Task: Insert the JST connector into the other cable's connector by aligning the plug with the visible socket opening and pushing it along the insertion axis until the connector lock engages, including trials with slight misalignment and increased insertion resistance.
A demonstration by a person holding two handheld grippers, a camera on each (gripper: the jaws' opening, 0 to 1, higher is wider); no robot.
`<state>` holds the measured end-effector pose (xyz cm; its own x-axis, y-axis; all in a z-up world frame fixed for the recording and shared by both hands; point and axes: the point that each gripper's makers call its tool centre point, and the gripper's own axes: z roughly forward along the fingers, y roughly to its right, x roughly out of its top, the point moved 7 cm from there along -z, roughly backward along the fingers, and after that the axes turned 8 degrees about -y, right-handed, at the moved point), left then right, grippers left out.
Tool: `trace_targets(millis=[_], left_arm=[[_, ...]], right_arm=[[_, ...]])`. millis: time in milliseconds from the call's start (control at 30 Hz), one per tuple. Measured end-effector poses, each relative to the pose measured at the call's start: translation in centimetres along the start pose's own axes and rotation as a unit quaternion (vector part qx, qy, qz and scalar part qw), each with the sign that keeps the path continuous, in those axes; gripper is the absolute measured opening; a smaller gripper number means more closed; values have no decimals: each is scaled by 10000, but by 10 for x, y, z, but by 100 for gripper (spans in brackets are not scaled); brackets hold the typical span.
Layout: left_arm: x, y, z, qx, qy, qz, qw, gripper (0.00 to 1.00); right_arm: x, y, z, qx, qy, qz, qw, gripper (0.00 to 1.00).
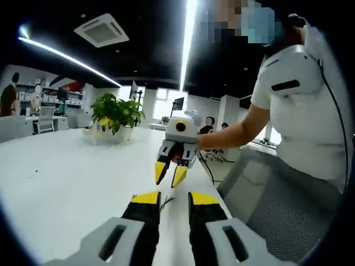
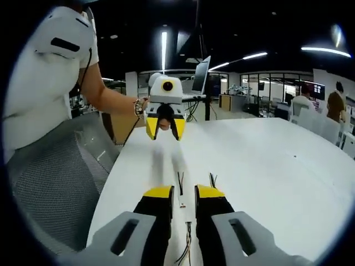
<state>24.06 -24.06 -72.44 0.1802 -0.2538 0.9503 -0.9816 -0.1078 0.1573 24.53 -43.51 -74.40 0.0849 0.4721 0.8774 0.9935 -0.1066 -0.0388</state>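
Left gripper view: we see the left claw [image 1: 174, 198] rising from the bottom edge, yellow tips narrowly apart. In the gap just past the tips a few thin dark wires [image 1: 165, 204] lie on the white surface [image 1: 66, 183]; we cannot tell whether the jaws touch them, nor make out a connector there. Beyond the tips, facing back at us, the right claw [image 1: 171, 173] hangs above the surface with its tips angled down and set narrowly; we cannot tell whether anything is in it. A person's hand [image 1: 204, 141] and forearm carry it in from the right. Farther out on the surface stands a potted plant [image 1: 115, 114]. To the right of the claw, a grey mesh chair [image 1: 277, 205].

Right gripper view: the right claw [image 2: 184, 192] rises from the bottom, tips narrowly apart, nothing visibly pinched. Just ahead of the tips two short wire bundles [image 2: 180, 182] lie on the surface [image 2: 266, 172], one before each jaw, with a small pale piece [image 2: 183, 205] between the jaws; too small to name as the connector. More wire [image 2: 186, 246] trails under the jaws towards the bottom edge. Well ahead, the left claw [image 2: 165, 128] hovers above the surface, tips down, narrowly apart. A laptop [image 2: 201, 75] stands beyond it.
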Motion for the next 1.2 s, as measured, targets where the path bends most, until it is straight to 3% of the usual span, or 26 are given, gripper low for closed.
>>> trace_targets(millis=[300, 567, 1200], left_arm=[[-10, 15, 4, 26, -94, 179, 9998, 12], [-31, 8, 14, 25, -383, 13, 9993, 13], [-41, -12, 38, -98, -1038, 317, 9940, 11]], right_arm=[[-3, -15, 1, 46, -63, 77, 9999, 13], [-11, -16, 13, 104, -49, 134, 9998, 13], [-30, 0, 27, 123, -356, 156, 9992, 12]])
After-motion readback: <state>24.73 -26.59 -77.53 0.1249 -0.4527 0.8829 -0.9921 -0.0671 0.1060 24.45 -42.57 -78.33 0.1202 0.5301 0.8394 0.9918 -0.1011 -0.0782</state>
